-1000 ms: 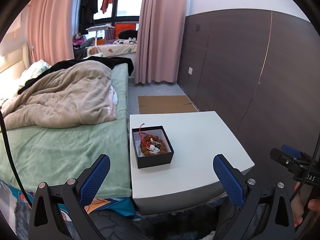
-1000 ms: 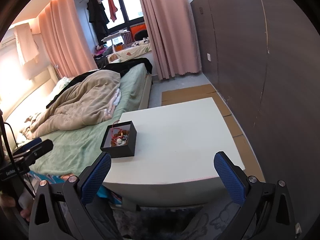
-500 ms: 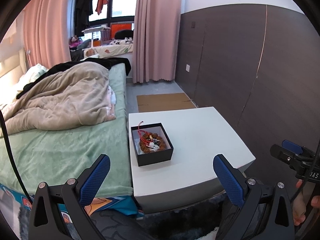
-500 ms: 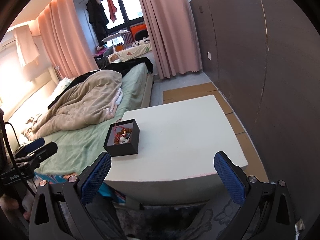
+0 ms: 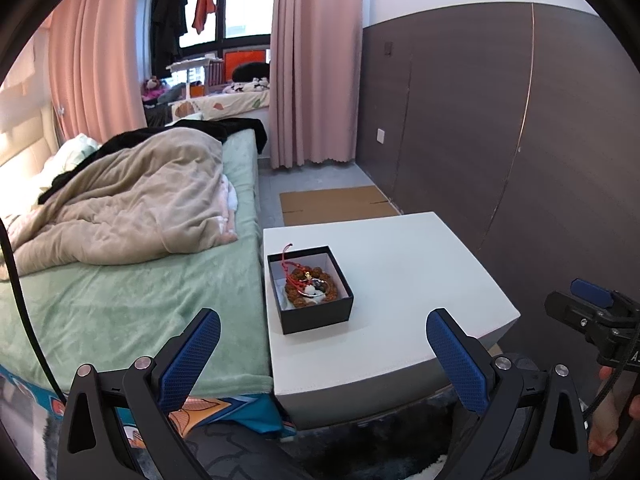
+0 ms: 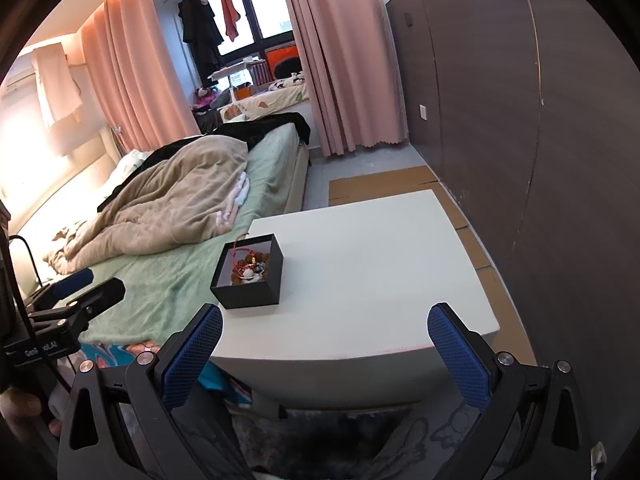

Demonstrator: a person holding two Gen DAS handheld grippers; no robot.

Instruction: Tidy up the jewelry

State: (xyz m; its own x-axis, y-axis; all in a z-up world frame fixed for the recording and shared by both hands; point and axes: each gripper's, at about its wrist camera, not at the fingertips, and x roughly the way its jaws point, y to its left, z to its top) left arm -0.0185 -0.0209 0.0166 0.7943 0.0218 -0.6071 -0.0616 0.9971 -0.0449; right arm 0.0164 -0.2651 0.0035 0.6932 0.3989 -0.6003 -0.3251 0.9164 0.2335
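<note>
Left tongs (image 5: 322, 354): wide open, nothing between the blue pads, held low in front of the table, not touching it.
Right tongs (image 6: 324, 352): wide open too, nothing held, low at the near edge of the table.
Box (image 5: 310, 294): small, black, no lid on, white inside; sits on the left part of the table, close to the side by the bed.
Beads (image 5: 316, 286): brown ring of beads lying inside the box, mixed with other small bits; too small to tell each one.
Red string (image 5: 289, 266): in the box as well, one loop sticking up over the back left rim.
Table (image 5: 404, 264): white, flat top, right next to the bed.
Bed (image 5: 132, 300): green sheet, on the left of the table.
Blanket (image 5: 132, 200): tan, bunched up on the bed, well away from the box.
Curtains (image 5: 316, 60): pink, hanging by the window at the far end.
Cardboard (image 5: 336, 204): flat on the floor behind the table.
Wall (image 5: 520, 140): dark brown, on the right.
Right tongs from the left view (image 5: 592, 312): only the black and blue top showing at the right edge.
</note>
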